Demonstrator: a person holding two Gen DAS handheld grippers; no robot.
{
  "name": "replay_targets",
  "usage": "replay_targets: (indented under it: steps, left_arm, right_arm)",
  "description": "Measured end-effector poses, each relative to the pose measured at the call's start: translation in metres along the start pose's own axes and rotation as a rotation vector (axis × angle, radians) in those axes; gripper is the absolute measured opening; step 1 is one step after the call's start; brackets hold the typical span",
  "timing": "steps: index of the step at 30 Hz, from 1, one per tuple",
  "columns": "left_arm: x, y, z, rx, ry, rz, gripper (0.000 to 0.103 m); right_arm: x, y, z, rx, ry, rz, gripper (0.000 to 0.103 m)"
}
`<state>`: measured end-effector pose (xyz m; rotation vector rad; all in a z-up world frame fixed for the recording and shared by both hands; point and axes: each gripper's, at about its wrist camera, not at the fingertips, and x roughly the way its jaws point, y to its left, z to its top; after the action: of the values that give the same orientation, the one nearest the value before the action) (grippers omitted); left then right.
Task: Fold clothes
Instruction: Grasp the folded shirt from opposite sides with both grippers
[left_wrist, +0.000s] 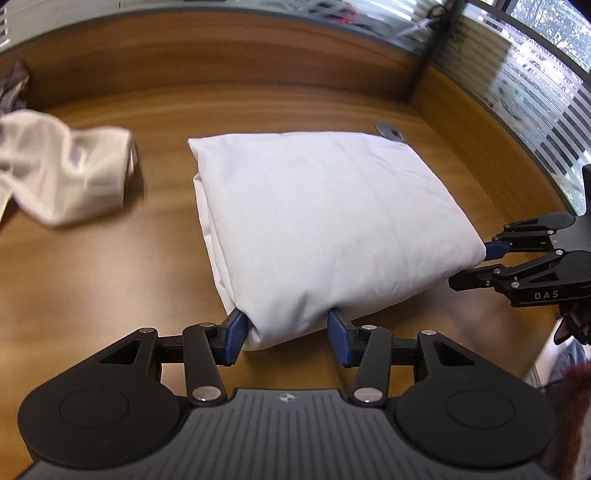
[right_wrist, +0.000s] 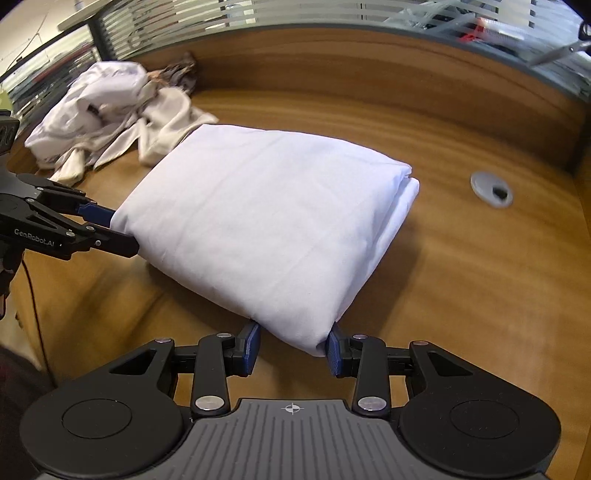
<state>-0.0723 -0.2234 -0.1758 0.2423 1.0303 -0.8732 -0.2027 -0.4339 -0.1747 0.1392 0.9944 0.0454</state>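
A folded white garment (left_wrist: 325, 225) lies in the middle of the wooden table (left_wrist: 110, 288). The left gripper (left_wrist: 288, 338) has its jaws spread wide around the garment's near-left corner, and the right gripper (right_wrist: 293, 345) likewise stands wide around the near-right corner. Left of the garment sits a crumpled pile of pale clothes (right_wrist: 107, 114); to its right, a grey cable grommet (right_wrist: 491, 188).

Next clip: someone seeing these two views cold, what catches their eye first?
The folded white garment in the middle of the wooden table, with the left gripper and right gripper each straddling a near corner of it, blue pads wide apart. Then the heap of unfolded pale clothes at the table's far left, and a grey cable grommet to the right.
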Motion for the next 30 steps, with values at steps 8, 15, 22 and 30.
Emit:
replay_targets:
  steps: [8, 15, 22, 30]
  left_arm:
    - [-0.014, -0.009, -0.038, -0.009, 0.031, -0.013, 0.053]
    - [-0.024, -0.014, -0.064, -0.019, 0.052, -0.022, 0.056]
    - [-0.044, 0.011, -0.066, -0.156, 0.002, -0.026, 0.07]
    - [-0.059, 0.015, -0.065, -0.308, -0.054, -0.011, 0.072]
  right_arm:
    - [-0.021, 0.024, -0.047, 0.011, 0.03, 0.01, 0.041]
    - [-0.028, 0.027, -0.066, 0.028, 0.049, 0.031, 0.042]
    - [-0.042, 0.005, -0.058, 0.084, 0.046, 0.062, 0.062]
    - [-0.057, -0.024, -0.007, 0.019, 0.003, 0.121, 0.072]
